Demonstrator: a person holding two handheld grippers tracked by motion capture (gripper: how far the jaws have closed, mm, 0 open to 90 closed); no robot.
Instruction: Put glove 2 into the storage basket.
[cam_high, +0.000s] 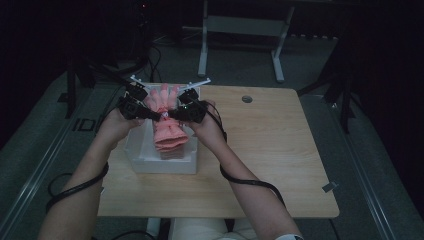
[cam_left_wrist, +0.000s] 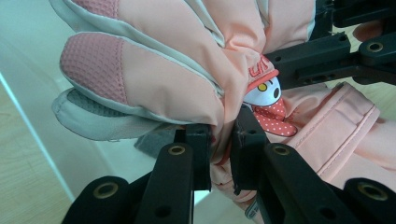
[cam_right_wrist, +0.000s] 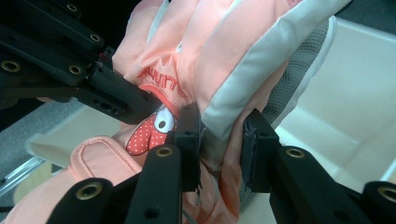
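A pink and grey padded glove (cam_high: 166, 122) with a cartoon patch hangs over a white open box (cam_high: 165, 164) at the left of the wooden table (cam_high: 265, 150). My left gripper (cam_high: 158, 116) comes at it from the left and my right gripper (cam_high: 171, 114) from the right, tips almost meeting. In the left gripper view, the left gripper (cam_left_wrist: 220, 140) is shut on a fold of the glove (cam_left_wrist: 163, 70), with the other gripper's jaw just beyond. In the right gripper view, the right gripper (cam_right_wrist: 220, 128) pinches the grey edge of the glove (cam_right_wrist: 224, 51).
The box's white wall (cam_left_wrist: 28, 60) and floor (cam_right_wrist: 345, 93) lie right below the glove. A round cable hole (cam_high: 247, 99) sits at the table's far edge. A white desk frame (cam_high: 240, 30) stands beyond the table. Cables trail from both forearms.
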